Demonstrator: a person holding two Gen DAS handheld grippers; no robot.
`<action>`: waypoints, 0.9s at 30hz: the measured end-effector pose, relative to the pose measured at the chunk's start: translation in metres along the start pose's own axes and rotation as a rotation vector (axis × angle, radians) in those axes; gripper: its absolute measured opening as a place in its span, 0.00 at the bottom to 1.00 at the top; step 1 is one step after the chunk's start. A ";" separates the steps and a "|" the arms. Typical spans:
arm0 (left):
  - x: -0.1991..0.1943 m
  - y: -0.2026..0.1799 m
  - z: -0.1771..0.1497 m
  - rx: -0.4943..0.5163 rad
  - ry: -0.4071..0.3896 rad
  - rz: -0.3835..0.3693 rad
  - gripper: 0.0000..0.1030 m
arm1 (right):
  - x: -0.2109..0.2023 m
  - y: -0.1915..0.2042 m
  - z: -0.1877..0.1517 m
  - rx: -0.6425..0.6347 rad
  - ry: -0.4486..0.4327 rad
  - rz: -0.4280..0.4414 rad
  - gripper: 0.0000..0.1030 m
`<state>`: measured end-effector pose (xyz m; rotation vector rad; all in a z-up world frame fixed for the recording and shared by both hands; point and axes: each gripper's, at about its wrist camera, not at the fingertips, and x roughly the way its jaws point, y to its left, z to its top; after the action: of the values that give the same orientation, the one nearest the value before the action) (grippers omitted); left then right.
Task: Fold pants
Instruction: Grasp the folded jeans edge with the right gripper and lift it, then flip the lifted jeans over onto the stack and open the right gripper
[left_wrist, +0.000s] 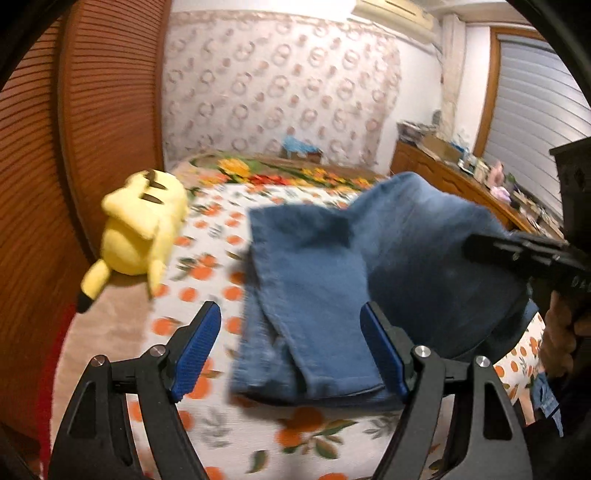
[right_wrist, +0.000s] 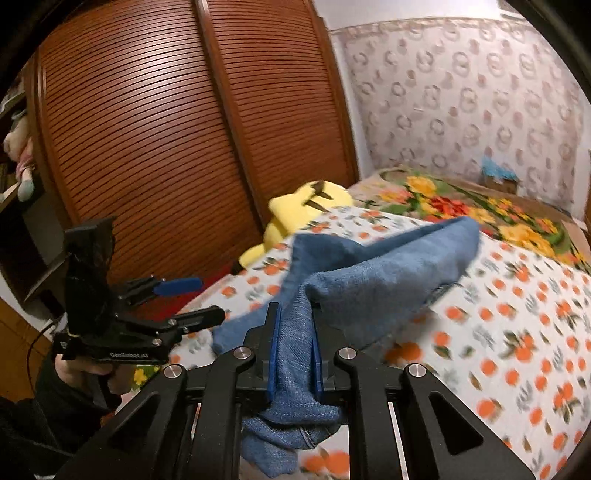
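Blue denim pants (left_wrist: 314, 273) lie partly folded on the orange-print bedsheet (left_wrist: 229, 443). Their right portion is lifted off the bed into a hump. In the right wrist view my right gripper (right_wrist: 295, 314) is shut on a bunched edge of the pants (right_wrist: 388, 277), and cloth hangs down between and below its blue pads. From the left wrist view the right gripper (left_wrist: 476, 247) reaches in from the right against the raised cloth. My left gripper (left_wrist: 291, 308) is open and hovers above the near end of the pants with nothing between its fingers. It also shows in the right wrist view as the left gripper (right_wrist: 210, 298), off the bed's left side, held by a hand (right_wrist: 85, 369).
A yellow plush toy (left_wrist: 144, 229) lies at the bed's left edge beside slatted wooden wardrobe doors (right_wrist: 155, 140). A flowered blanket (right_wrist: 461, 206) covers the far end of the bed. A cluttered wooden dresser (left_wrist: 461, 177) stands at the right, under a shuttered window.
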<state>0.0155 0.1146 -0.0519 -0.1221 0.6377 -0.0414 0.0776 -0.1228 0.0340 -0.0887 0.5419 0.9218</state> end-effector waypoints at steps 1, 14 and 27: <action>-0.004 0.005 0.000 -0.005 -0.008 0.010 0.76 | 0.008 0.002 0.003 -0.006 0.003 0.015 0.14; -0.034 0.069 -0.002 -0.101 -0.054 0.127 0.76 | 0.123 0.027 0.003 -0.067 0.164 0.169 0.13; -0.025 0.056 0.000 -0.084 -0.042 0.102 0.76 | 0.077 0.020 0.024 -0.096 0.076 0.134 0.39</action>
<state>-0.0046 0.1725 -0.0441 -0.1710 0.6032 0.0865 0.1089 -0.0469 0.0207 -0.1761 0.5795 1.0784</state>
